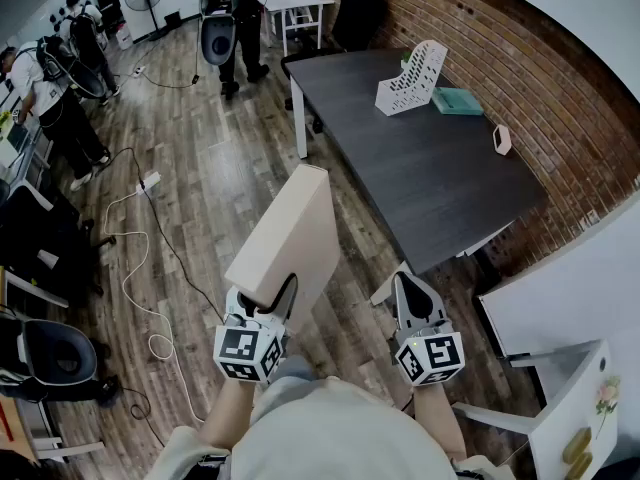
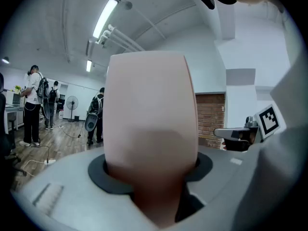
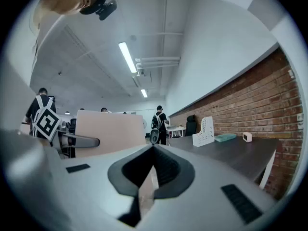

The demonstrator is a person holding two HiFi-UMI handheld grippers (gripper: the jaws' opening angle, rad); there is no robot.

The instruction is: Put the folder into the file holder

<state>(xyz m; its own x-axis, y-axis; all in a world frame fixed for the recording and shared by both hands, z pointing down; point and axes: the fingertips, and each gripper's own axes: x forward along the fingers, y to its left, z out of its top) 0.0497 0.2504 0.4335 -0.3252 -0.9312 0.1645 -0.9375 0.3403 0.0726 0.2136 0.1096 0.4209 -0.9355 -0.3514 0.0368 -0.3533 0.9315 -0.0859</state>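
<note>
A beige folder (image 1: 285, 243) stands upright over the wooden floor, and my left gripper (image 1: 268, 306) is shut on its lower edge. In the left gripper view the folder (image 2: 151, 129) fills the middle, rising from between the jaws. The white perforated file holder (image 1: 412, 78) stands at the far end of the dark table (image 1: 430, 178), well ahead of both grippers. My right gripper (image 1: 409, 283) hangs near the table's near corner, shut and holding nothing. The right gripper view shows the folder (image 3: 110, 129) to the left and the file holder (image 3: 204, 131) far off on the table.
A teal flat item (image 1: 458, 100) and a small white object (image 1: 502, 140) lie on the table near the brick wall. A black chair (image 1: 355, 13) stands beyond it. Several people stand at the back left, and cables (image 1: 135, 268) trail on the floor. A white table (image 1: 575, 398) is at lower right.
</note>
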